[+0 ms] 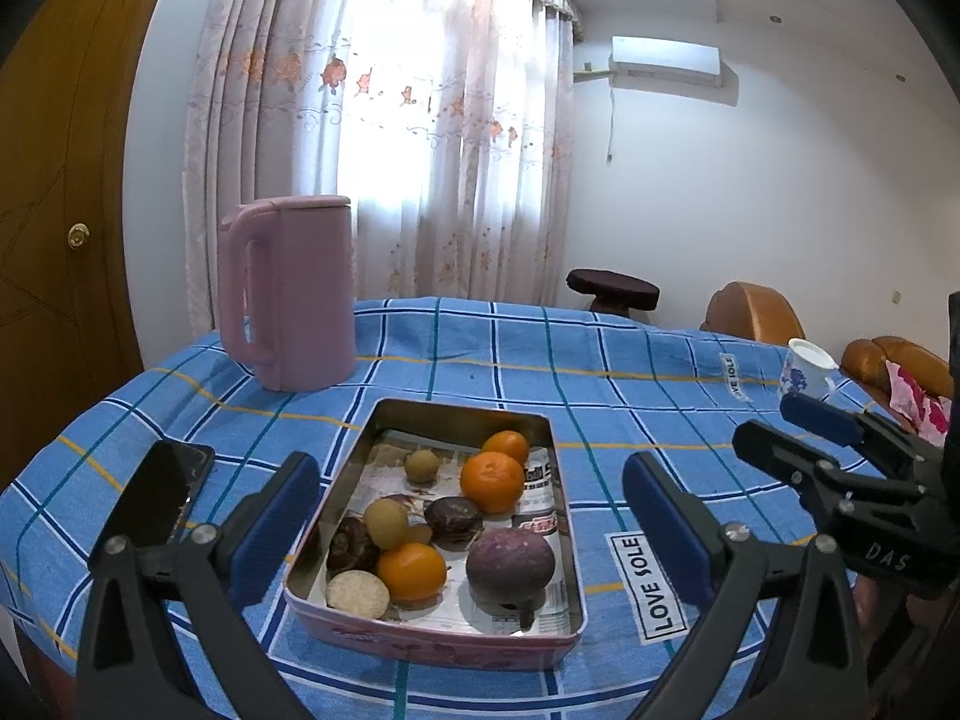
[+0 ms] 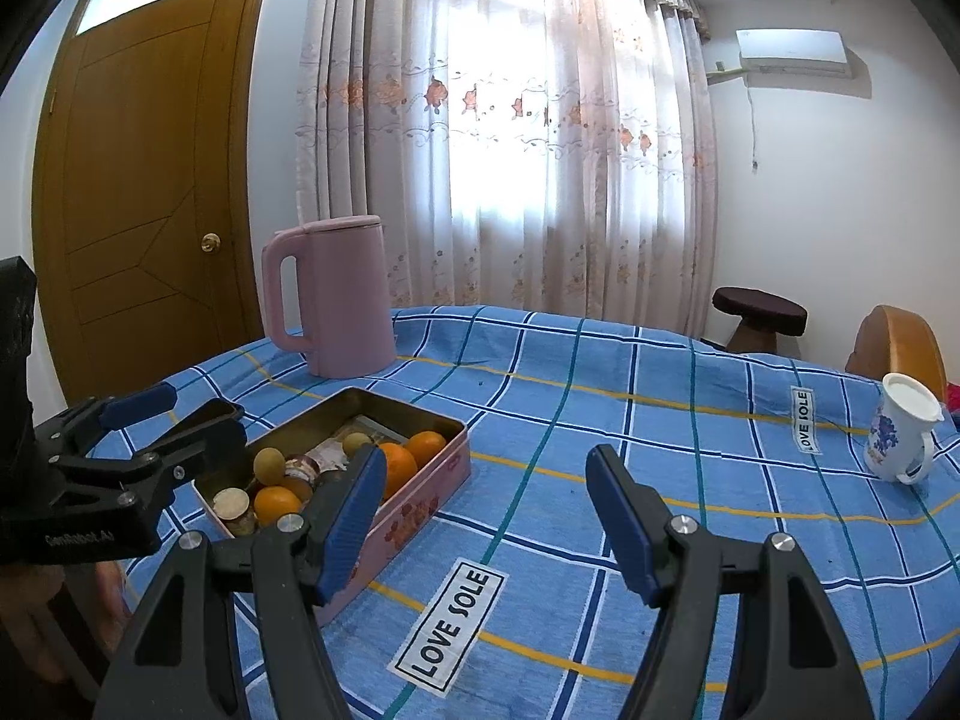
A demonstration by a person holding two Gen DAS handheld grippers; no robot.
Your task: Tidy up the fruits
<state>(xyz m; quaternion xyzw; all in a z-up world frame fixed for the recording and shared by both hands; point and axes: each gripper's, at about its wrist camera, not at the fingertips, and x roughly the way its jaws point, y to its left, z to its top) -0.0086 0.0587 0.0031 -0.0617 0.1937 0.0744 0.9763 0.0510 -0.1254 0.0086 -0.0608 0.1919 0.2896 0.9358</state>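
Down in the pink tin (image 1: 336, 612), oranges (image 1: 492, 480), passion fruits (image 1: 510, 564) and small brown fruits are seen gathered. Left gripper (image 1: 471, 534) is held wide around it, right gripper (image 2: 486, 525) wide over bare checked cloth (image 2: 600, 396). Either sorting is finished or unpacking is pending. Kettle (image 1: 288, 300) far left, mug (image 2: 900, 438) far right, curtains behind.

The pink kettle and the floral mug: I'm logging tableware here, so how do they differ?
The pink kettle is plain pink; the floral mug is white with blue flowers. The kettle is much larger than the mug. The kettle stands behind the fruit tin; the mug stands far right, alone. Both are upright, handled, on the blue checked tablecloth.
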